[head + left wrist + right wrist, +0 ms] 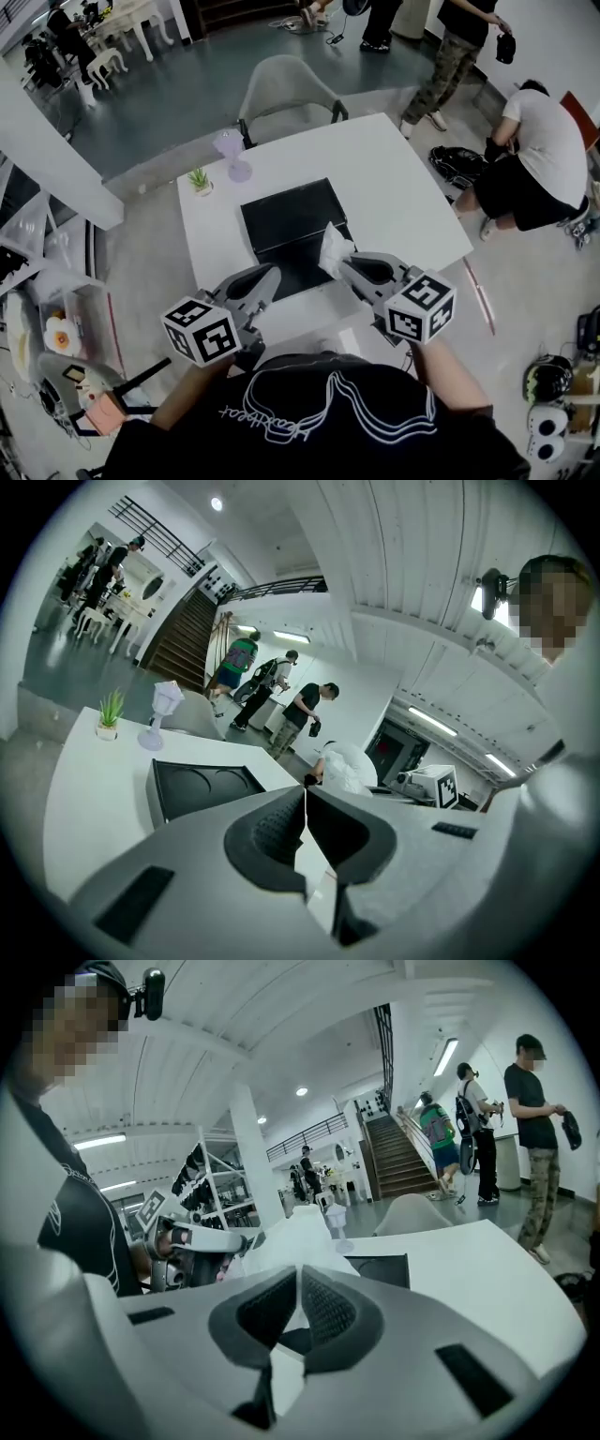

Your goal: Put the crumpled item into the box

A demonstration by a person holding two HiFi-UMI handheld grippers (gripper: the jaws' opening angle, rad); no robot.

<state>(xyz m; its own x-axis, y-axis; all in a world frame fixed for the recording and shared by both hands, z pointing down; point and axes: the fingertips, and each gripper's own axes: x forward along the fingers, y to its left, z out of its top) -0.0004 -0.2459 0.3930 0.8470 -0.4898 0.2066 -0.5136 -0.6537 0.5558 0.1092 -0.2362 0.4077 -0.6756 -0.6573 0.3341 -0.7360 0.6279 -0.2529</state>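
A flat black box (286, 217) lies open on the white table (394, 202). The crumpled item (334, 246) is a wad of white paper, and my right gripper (341, 264) is shut on it, holding it over the box's near right edge. In the right gripper view the paper (286, 1239) bulges up past the closed jaws (299, 1288), with the box (380, 1267) beyond. My left gripper (271, 276) hovers over the box's near left corner, shut and empty. The left gripper view shows its jaws (305, 803) together, with the box (202, 785) and the paper (345, 767) ahead.
A small potted plant (199, 180) and a pale purple goblet-shaped ornament (232, 156) stand at the table's far left corner. A grey chair (281, 89) sits behind the table. A person crouches right of the table (539, 155); others stand farther back.
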